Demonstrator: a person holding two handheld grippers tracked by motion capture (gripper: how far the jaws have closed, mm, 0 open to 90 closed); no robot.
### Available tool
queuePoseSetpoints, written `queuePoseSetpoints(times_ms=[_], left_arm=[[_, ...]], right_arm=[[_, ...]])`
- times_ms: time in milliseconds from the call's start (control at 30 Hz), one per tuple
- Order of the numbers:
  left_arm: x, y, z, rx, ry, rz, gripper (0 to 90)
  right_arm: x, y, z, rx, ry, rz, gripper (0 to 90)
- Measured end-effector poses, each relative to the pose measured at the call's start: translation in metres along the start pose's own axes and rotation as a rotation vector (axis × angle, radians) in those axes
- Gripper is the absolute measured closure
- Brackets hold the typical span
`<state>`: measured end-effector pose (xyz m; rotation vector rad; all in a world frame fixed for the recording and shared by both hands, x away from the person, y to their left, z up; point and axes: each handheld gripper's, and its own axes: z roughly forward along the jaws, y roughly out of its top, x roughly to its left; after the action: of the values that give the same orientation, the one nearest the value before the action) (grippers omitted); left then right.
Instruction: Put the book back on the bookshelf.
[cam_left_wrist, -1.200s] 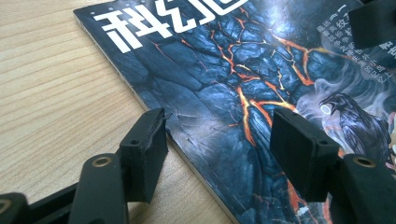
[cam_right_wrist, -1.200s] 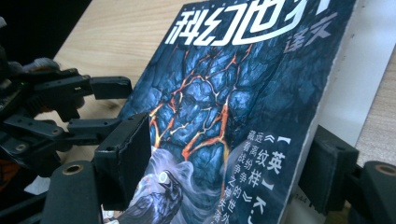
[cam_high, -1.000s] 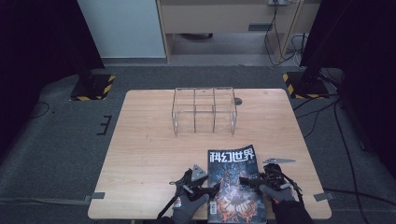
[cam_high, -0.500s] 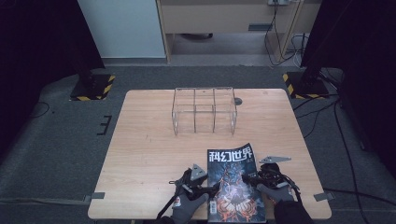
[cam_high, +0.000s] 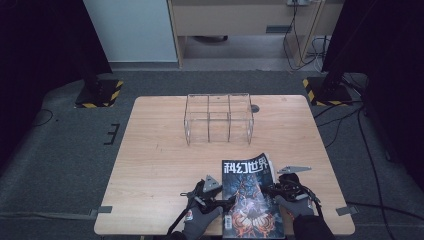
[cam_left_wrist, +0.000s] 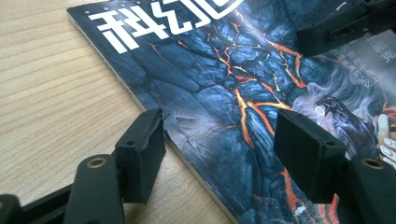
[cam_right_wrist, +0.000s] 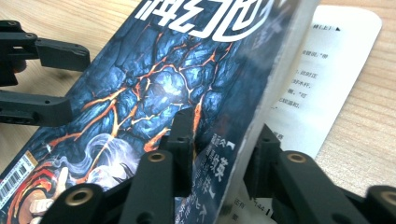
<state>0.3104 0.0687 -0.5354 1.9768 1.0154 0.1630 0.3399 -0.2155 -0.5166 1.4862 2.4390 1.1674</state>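
Right gripper (cam_right_wrist: 219, 154): jaws have just been closing and now pinch the free edge of the magazine (cam_right_wrist: 154, 88), one jaw on the cover, the other under a lifted wad of pages, with a white printed page (cam_right_wrist: 327, 70) left lying flat on the wood beneath. A second ago that edge lay flatter in the high view; now it stands raised, so the grip looks taken and the cover side is ready to be turned or lifted. Left gripper (cam_left_wrist: 219, 149): jaws spread wide and opened slightly further within the last half second, one pad on the bare wood just off the spine edge, the other over the cover; nothing pinched, seemingly steadying only. Magazine: near edge of the table (cam_high: 160, 150), between the two gloved hands, title end pointing away from the person. Wire rack (cam_high: 218, 118): upright at the far middle of the table, well apart from the magazine, untouched.
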Motion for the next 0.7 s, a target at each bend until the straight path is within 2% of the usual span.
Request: queuePoseSetpoints(times_ms=[167, 367, 400, 700], left_arm=[[0.001, 0.000, 0.000, 0.001, -0.001, 0.003, 32.1], [0.002, 0.000, -0.001, 0.002, -0.002, 0.003, 31.2], [0.002, 0.000, -0.001, 0.002, -0.001, 0.002, 31.2], [0.003, 0.000, -0.001, 0.000, -0.001, -0.002, 30.0]], right_arm=[[0.001, 0.002, -0.003, -0.009, 0.007, 0.006, 75.5], [0.003, 0.003, -0.006, -0.024, 0.014, 0.005, 78.1], [0.004, 0.003, -0.007, -0.022, 0.018, 0.018, 78.4], [0.009, 0.006, -0.012, -0.062, 0.034, 0.010, 81.3]])
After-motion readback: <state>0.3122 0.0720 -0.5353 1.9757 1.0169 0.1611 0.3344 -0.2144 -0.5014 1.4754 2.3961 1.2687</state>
